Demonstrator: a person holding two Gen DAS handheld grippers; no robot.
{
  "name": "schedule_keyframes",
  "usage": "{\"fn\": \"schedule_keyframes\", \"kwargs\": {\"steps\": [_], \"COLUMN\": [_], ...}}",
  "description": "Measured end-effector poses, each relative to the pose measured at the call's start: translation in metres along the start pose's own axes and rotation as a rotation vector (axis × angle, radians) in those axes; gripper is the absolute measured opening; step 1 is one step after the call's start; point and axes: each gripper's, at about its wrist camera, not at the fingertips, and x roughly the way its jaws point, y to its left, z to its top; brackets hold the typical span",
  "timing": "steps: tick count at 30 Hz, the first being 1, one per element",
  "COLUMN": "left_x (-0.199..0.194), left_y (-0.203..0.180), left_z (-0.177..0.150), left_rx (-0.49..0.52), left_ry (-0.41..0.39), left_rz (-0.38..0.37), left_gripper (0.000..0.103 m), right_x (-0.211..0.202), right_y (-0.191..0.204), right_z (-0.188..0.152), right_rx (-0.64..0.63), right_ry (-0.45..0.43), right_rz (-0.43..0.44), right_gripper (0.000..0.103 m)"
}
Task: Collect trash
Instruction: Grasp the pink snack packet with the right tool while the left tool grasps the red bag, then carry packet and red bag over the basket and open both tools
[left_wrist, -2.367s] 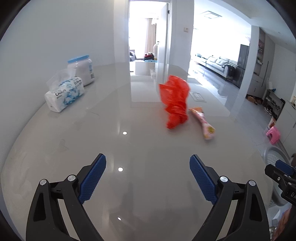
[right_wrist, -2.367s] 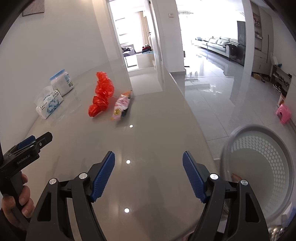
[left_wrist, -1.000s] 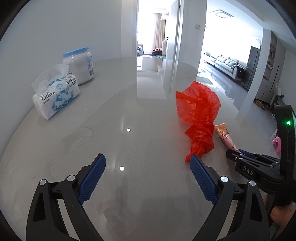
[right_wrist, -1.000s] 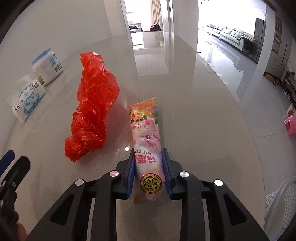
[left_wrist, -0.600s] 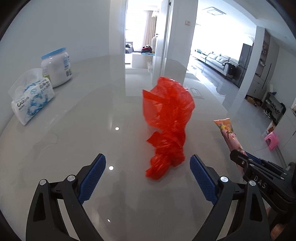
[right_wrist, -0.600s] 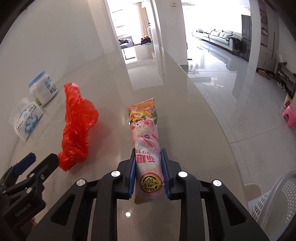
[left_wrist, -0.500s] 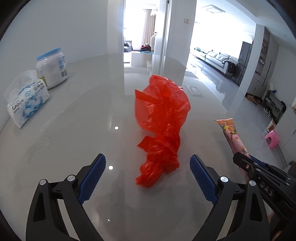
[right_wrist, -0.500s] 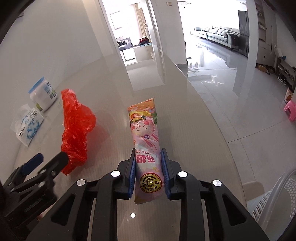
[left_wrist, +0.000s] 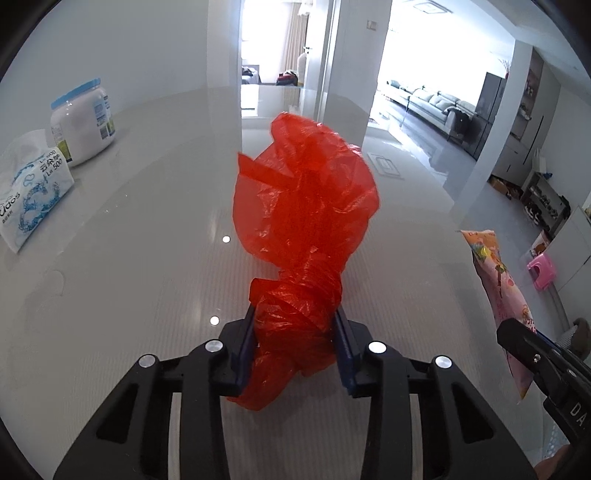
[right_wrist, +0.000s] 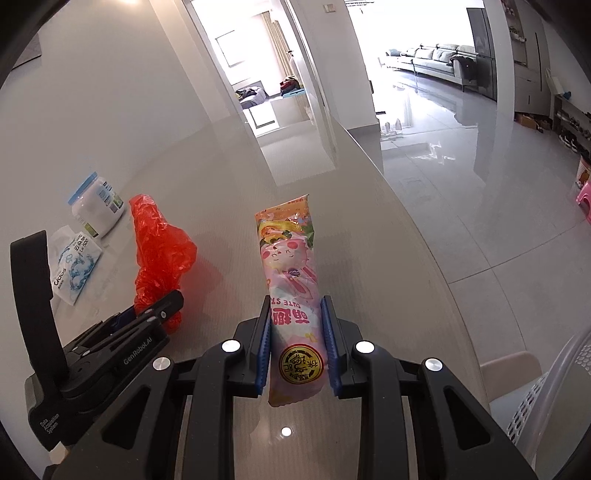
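My left gripper (left_wrist: 295, 334) is shut on the knotted lower end of a crumpled red plastic bag (left_wrist: 303, 221), which stands up ahead of the fingers over the glossy table (left_wrist: 147, 258). In the right wrist view the same red bag (right_wrist: 159, 254) and the left gripper (right_wrist: 155, 312) show at the left. My right gripper (right_wrist: 295, 332) is shut on a pink snack wrapper (right_wrist: 291, 280) and holds it above the table. That wrapper also shows at the right of the left wrist view (left_wrist: 498, 288).
A tissue pack (left_wrist: 29, 184) and a white jar with a blue lid (left_wrist: 83, 122) stand at the table's far left. A white perforated basket (right_wrist: 554, 398) stands on the floor off the table's right edge (right_wrist: 424, 240).
My left gripper has moved up to the red bag and shut on its lower end. My right gripper has lifted the pink wrapper higher off the table.
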Motion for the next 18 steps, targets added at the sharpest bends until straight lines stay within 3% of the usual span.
{"fn": "schedule_keyframes", "kwargs": {"steps": [7,12,18], "left_x": [-0.036,-0.08,-0.121], "left_y": [-0.001,-0.012,-0.027], "left_z": [-0.016,-0.044,-0.075], "left_rx": [0.036,0.099,0.135], "left_ry": [-0.064,-0.113,-0.118], "left_rz": [0.019,0.026,-0.004], "left_gripper": [0.034,0.034,0.034], "right_x": [-0.029,-0.073,-0.126], "right_y": [-0.01,-0.028,-0.042], "right_z": [-0.016,-0.032,-0.058], "right_rx": [0.011,0.043,0.047], "right_ry": [0.004,-0.006,-0.044], "right_rz": [-0.02,-0.048,-0.086], "right_gripper": [0.024,0.024,0.024]}}
